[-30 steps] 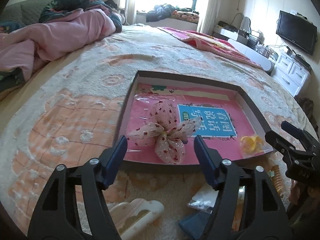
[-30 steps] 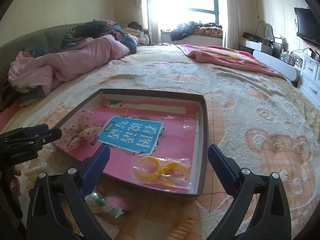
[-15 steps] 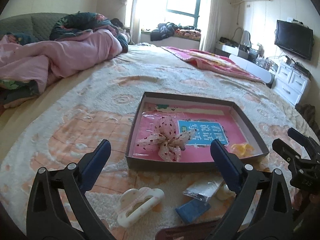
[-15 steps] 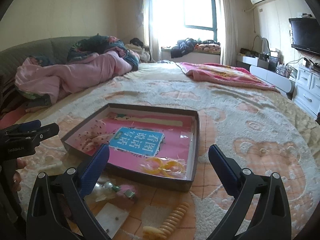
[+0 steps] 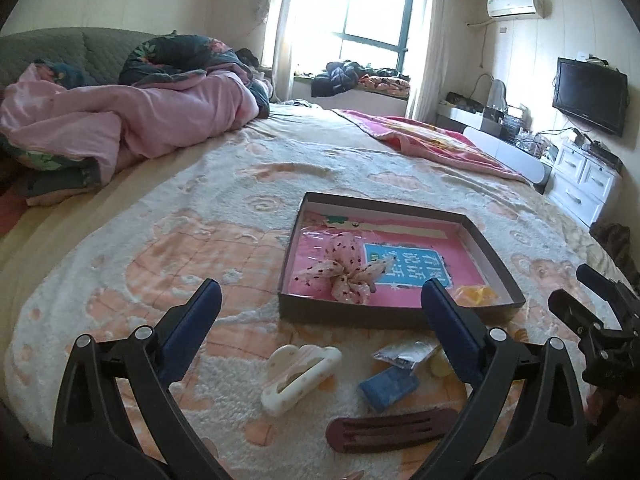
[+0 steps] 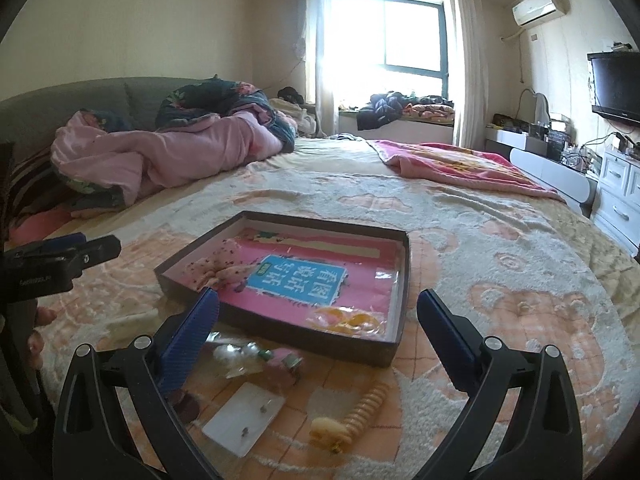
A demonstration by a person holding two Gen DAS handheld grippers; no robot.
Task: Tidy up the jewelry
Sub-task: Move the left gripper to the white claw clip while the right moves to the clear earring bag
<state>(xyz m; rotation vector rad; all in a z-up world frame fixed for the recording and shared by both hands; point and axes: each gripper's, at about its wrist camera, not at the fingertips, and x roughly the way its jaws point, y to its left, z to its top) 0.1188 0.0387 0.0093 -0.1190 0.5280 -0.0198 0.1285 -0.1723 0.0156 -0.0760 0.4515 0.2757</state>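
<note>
A shallow brown box with a pink lining lies on the bed. It holds a pink dotted fabric bow and bagged yellow rings. In front of it lie a white cloud-shaped clip, a blue piece, a silvery bag and a dark brown hair clip. The right wrist view shows a white earring card, a yellow spiral clip and a bagged trinket. My left gripper and right gripper are both open and empty, held back above these items.
The bed has a fluffy peach blanket. A pink duvet is heaped at the far left, and a red-pink blanket lies at the far right. White drawers and a wall TV stand beyond the bed's right edge.
Both grippers pulled back and up from the box. The left gripper opened wider and left the bow in the box. The loose items in front of the box came into view.
</note>
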